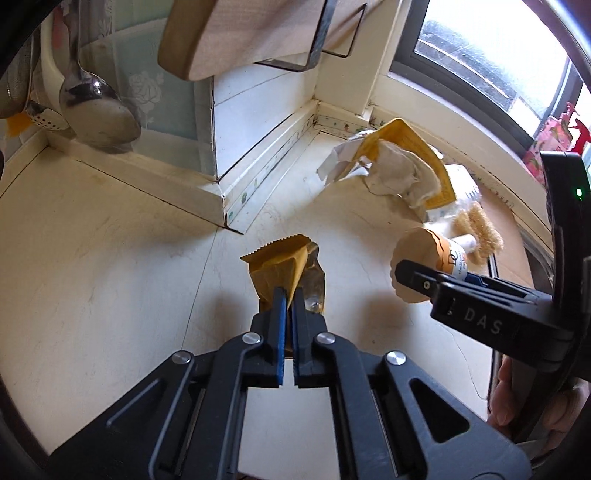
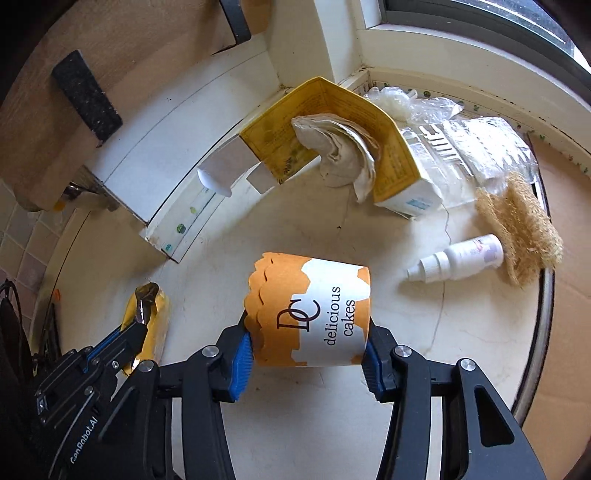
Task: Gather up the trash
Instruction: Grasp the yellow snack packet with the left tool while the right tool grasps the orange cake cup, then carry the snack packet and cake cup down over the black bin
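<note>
Currently, both grippers are loaded over the cream countertop (image 1: 92, 258).
Left gripper (image 1: 289, 295): jaws nearly together, pinching a yellow-brown snack wrapper (image 1: 284, 266); blue pads press on the wrapper's lower part.
Wrapper detail: serrated top edge, shiny foil inner face showing on the right side; in the right wrist view the same wrapper (image 2: 151, 317) sits at lower left with the left gripper's fingers on it.
Right gripper (image 2: 308, 354): jaws spread wide and clamped on a paper cake cup (image 2: 314, 314), one blue pad on each side of it.
Cup detail: orange and white, printed "DC delicious cakes", lying sideways between the fingers; in the left wrist view its round base (image 1: 415, 258) faces the camera.
Cup height: off the counter or touching it, cannot tell.
Corner pile: open yellow carton (image 2: 332, 122) with a crumpled grey-white paper towel (image 2: 343, 151) in its mouth, lying near the wall corner.
Beside carton: clear crinkled plastic packaging (image 2: 461, 140), touching the carton's right side.
Right of cup: small white spray bottle (image 2: 458, 258) lying on its side, just beside a tan fibre scrubber (image 2: 517, 236).
Upper left, left wrist view: metal ladle (image 1: 99, 110) hanging, wooden cutting board (image 1: 229, 33) in a black wire rack.
Window (image 1: 498, 55): bright, behind the pile.
</note>
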The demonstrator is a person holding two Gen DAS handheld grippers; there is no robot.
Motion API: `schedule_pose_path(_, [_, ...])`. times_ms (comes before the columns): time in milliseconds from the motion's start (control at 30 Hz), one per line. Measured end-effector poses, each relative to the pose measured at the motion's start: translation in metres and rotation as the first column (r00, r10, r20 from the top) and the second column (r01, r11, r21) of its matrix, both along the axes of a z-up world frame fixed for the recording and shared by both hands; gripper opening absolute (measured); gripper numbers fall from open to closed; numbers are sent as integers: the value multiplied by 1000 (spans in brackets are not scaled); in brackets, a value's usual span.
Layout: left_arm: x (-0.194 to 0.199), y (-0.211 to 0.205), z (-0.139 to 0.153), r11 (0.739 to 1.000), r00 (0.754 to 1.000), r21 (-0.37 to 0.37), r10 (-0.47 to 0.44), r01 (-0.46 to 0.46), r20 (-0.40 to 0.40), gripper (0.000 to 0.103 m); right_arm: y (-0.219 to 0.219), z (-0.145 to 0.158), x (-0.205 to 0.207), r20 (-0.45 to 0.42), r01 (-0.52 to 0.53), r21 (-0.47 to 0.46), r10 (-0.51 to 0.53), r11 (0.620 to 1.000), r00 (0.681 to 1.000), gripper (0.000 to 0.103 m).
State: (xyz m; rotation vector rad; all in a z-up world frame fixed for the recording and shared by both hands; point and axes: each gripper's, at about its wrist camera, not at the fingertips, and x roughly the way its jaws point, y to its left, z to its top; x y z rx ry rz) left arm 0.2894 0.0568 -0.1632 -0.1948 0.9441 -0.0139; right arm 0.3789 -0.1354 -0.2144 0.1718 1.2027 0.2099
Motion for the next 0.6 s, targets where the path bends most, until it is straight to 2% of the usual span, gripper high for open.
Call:
schedule_pose_path(200, [-48,1,34,999,999,-29,-43,44,31,0,-19,32,-49,28,43,23,-44,999,999,49])
schedule_pose_path(333, [-83,-4,61,994,994,-52,-91,94,68,0,-29,69,-95,59,67,32,-69,997,996,49])
schedule_pose_path(433, [-110,-10,78,990,987,-47,-132,137,88,0,-34,102,-132,83,81,34,-84,996,993,49])
schedule_pose_path(600, [-162,-22,98,977,974,-33,-207,211,90,0,-40,130,-194,103,105,35,-108,994,989,49])
